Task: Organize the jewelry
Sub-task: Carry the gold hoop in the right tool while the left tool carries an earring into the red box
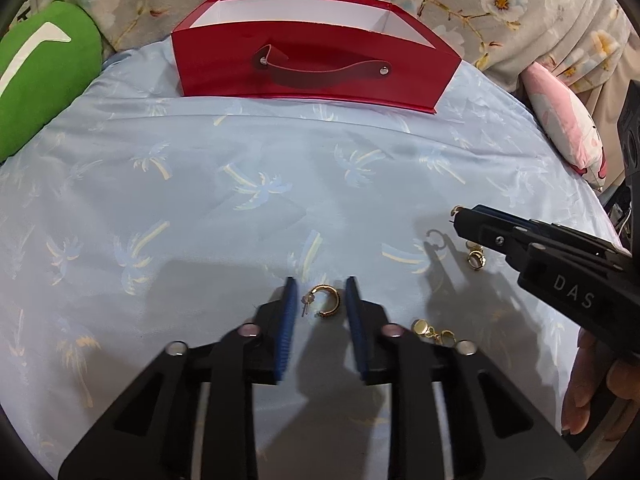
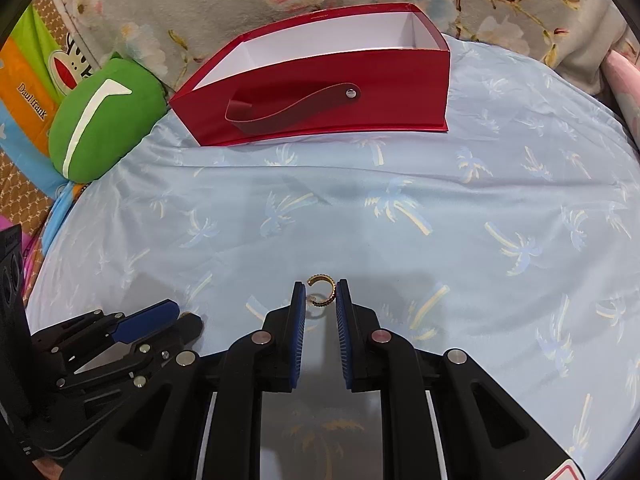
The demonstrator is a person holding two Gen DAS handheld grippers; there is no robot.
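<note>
"das" on right hand-held gripper (image 1: pixel 456 216) (white)

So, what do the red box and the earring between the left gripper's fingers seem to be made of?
Red box: probably glossy coated cardboard, with thin straight walls, a white inside and a riveted strap handle. Hoop earring: gold-coloured polished metal, as it shines; solid gold or plating cannot be told.

A bed (image 1: pixel 200 184) under a pale blue palm-print sheet carried the things. A red box (image 1: pixel 312 64) with a white inside stood at its far edge, open on top. A green cushion (image 1: pixel 44 76) lay at the far left corner and a pink one (image 1: pixel 564 120) at the right edge. Near the front edge lay a gold hoop (image 1: pixel 326 300), a disc earring (image 1: pixel 424 327) just right of it, and small gold pieces (image 1: pixel 475 258) further right.
</note>
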